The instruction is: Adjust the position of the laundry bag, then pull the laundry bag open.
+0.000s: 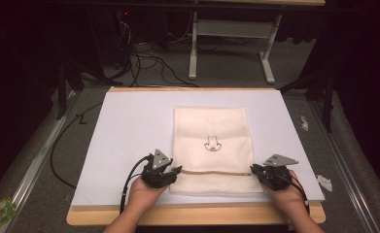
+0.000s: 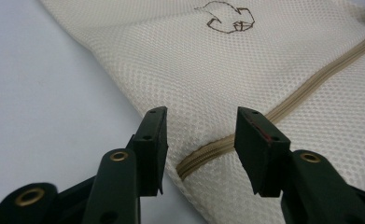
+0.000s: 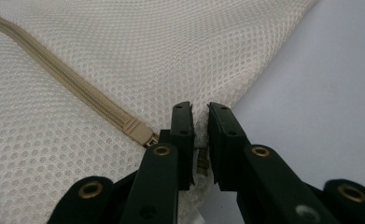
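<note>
Cream mesh bag (image 1: 212, 145) lies flat on the white board (image 1: 129, 126), its near end towards the person; a tan zipper (image 1: 212, 172) runs across that end from side to side. Left gripper (image 2: 201, 140) sits at the bag's left edge, jaws spread apart either side of the zipper's end, pads clear of the mesh; nothing pinched. Right gripper (image 3: 200, 135) sits at the bag's right edge, jaws pressed nearly together, pinching the mesh corner beside the zipper pull (image 3: 138, 130).
</note>
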The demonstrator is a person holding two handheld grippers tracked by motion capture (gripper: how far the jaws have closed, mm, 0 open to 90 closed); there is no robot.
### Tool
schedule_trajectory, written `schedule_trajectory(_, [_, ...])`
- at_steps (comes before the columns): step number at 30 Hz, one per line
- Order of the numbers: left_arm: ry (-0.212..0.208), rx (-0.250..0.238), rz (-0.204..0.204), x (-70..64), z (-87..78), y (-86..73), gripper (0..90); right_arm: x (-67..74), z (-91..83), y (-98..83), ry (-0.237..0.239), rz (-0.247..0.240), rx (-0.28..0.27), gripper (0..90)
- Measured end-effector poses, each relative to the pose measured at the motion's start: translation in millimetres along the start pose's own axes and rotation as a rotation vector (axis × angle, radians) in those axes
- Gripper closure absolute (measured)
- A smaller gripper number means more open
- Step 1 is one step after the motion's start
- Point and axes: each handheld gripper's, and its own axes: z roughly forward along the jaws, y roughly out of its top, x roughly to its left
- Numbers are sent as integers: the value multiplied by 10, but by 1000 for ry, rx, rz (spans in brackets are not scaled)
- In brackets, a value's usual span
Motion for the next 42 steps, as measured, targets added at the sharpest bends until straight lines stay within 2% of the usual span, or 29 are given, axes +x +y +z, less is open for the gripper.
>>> schedule_trajectory(1, [6, -8, 0, 2, -5, 0, 507, 0, 0, 0, 0, 0, 0, 789])
schedule_trajectory(3, [30, -35, 5, 4, -15, -2, 452, -24, -53, 16, -3, 19, -25, 748])
schedule_trajectory(8, [28, -47, 7, 30, -4, -5, 418, -85, -161, 35, -6, 72, -72, 694])
schedule_trajectory(11, [37, -71, -1, 56, -25, -15, 411, -117, -255, 27, -19, 108, -97, 635])
schedule_trajectory(14, [21, -85, -8, 61, -59, -19, 419, -112, -335, -19, -24, 119, -109, 595])
schedule_trajectory(15, [17, -115, -2, 52, -87, -24, 428, -106, -358, -54, -21, 124, -107, 580])
schedule_trajectory(17, [0, -133, -1, 47, -93, -17, 443, -89, -406, -124, -28, 120, -98, 550])
schedule_trajectory(20, [-8, -133, 0, 31, -75, 2, 444, -85, -452, -177, -26, 122, -98, 525])
schedule_trajectory(21, [-22, -131, 18, -11, -55, 30, 445, -98, -476, -188, -27, 128, -113, 495])
schedule_trajectory(22, [-22, -131, 18, -11, -55, 30, 445, -98, -476, -188, -27, 128, -113, 495])
schedule_trajectory(23, [-30, -93, 34, -77, -30, 85, 445, -112, -472, -189, -30, 141, -129, 449])
schedule_trajectory(24, [-30, -93, 34, -77, -30, 85, 444, -112, -472, -189, -30, 141, -129, 449])
schedule_trajectory(25, [-55, -74, 26, -130, 8, 135, 437, -125, -431, -193, -18, 147, -123, 456])
schedule_trajectory(26, [-55, -74, 26, -130, 8, 135, 413, -125, -431, -193, -18, 147, -123, 456])
schedule_trajectory(27, [-80, -67, 11, -178, 55, 174, 392, -127, -394, -201, -25, 129, -119, 470])
schedule_trajectory(28, [-80, -67, 11, -178, 55, 174, 375, -127, -394, -201, -25, 129, -119, 470])
schedule_trajectory(29, [-103, -51, 1, -228, 115, 226, 362, -125, -361, -211, -35, 128, -110, 468])
schedule_trajectory(33, [-129, -77, 7, -335, 210, 301, 386, -139, -343, -214, -43, 141, -107, 432])
schedule_trajectory(36, [-136, -88, 3, -389, 285, 324, 401, -162, -338, -209, -31, 160, -111, 431])
schedule_trajectory(38, [-144, -89, 17, -499, 403, 386, 412, -185, -316, -190, -31, 194, -111, 436])
schedule_trajectory(40, [-152, -85, 20, -538, 440, 411, 420, -187, -310, -186, -30, 198, -114, 441])
schedule_trajectory(41, [-166, -77, 31, -622, 515, 458, 429, -175, -291, -175, -22, 201, -110, 458])
schedule_trajectory(42, [-166, -77, 31, -622, 515, 458, 435, -175, -291, -175, -22, 201, -110, 458])
